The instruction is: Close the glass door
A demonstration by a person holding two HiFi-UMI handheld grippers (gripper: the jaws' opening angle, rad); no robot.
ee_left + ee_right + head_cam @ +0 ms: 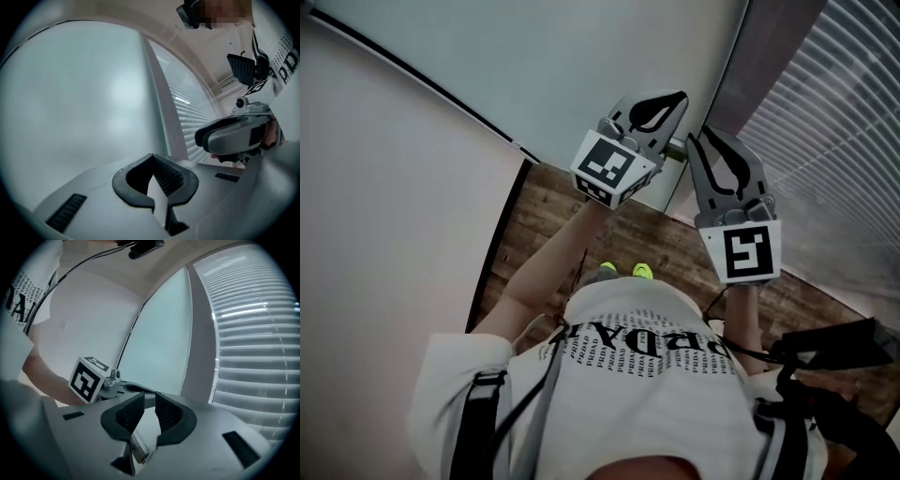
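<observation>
Two grippers are held side by side, aimed at 12 o'clock from the person. From the left of the head view, a white wall (384, 187) fills 9 o'clock. A thin dark seam (422, 90) divides it from the frosted glass door (581, 66), which stands upright across 11 to 1 o'clock with its long axis vertical.

The left gripper (670, 103) points toward 1 o'clock. Its jaws are together with nothing between them. The right gripper (708, 141), just beside it, points toward 11 o'clock. Its jaws stand a narrow gap apart and hold nothing. Both tips lie near the pane's right-hand edge, and the right gripper is the nearer to it. Contact with the glass cannot be confirmed.

At 1 o'clock a grey post (769, 47) runs vertically along that edge, with slatted blinds (844, 103) beyond it at 2 to 3 o'clock. In both gripper views pane and post lie side by side with no opening visible between them. The door therefore appears to sit at its closed position, though full seating cannot be judged.

Open room is the wooden floor (553, 225) below the grippers. The post limits travel to the right.
</observation>
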